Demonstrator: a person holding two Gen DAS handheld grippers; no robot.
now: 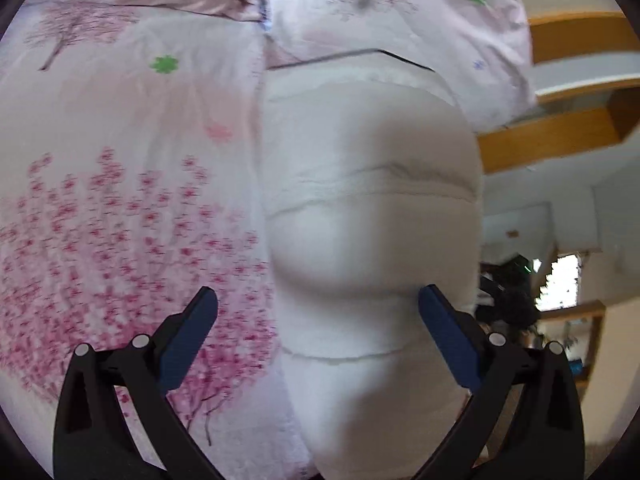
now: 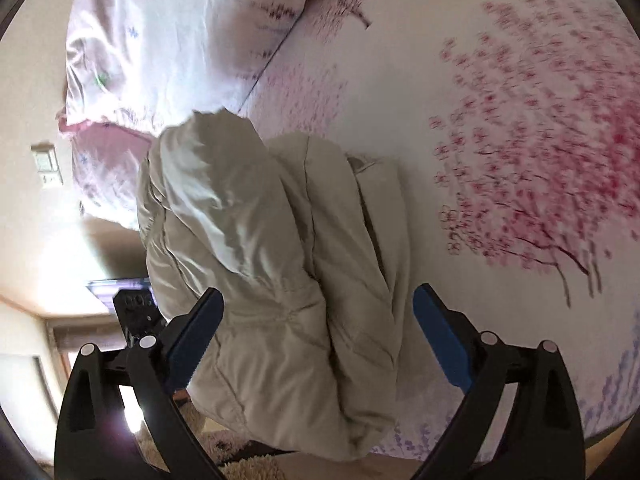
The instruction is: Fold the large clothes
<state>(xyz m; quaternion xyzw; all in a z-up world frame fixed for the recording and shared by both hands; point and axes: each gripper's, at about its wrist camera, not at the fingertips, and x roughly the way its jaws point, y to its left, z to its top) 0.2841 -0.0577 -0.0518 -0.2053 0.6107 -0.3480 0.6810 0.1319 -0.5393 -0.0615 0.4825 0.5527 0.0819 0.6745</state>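
Observation:
A cream padded jacket (image 1: 372, 208) lies folded into a long bundle on the bed; in the right wrist view (image 2: 280, 264) it shows bunched, with several layers stacked. My left gripper (image 1: 318, 300) is open, its blue fingers (image 1: 448, 336) spread wide above the near end of the jacket. My right gripper (image 2: 318, 300) is open too, its fingers (image 2: 196, 332) astride the jacket's near end. Neither gripper holds anything.
The bed has a white sheet with pink blossom trees (image 1: 120, 240). A pink-white quilt or pillow (image 1: 400, 12) lies bunched beyond the jacket, also in the right wrist view (image 2: 160, 40). A wooden bed frame (image 1: 552, 140) and the room floor lie past the bed edge.

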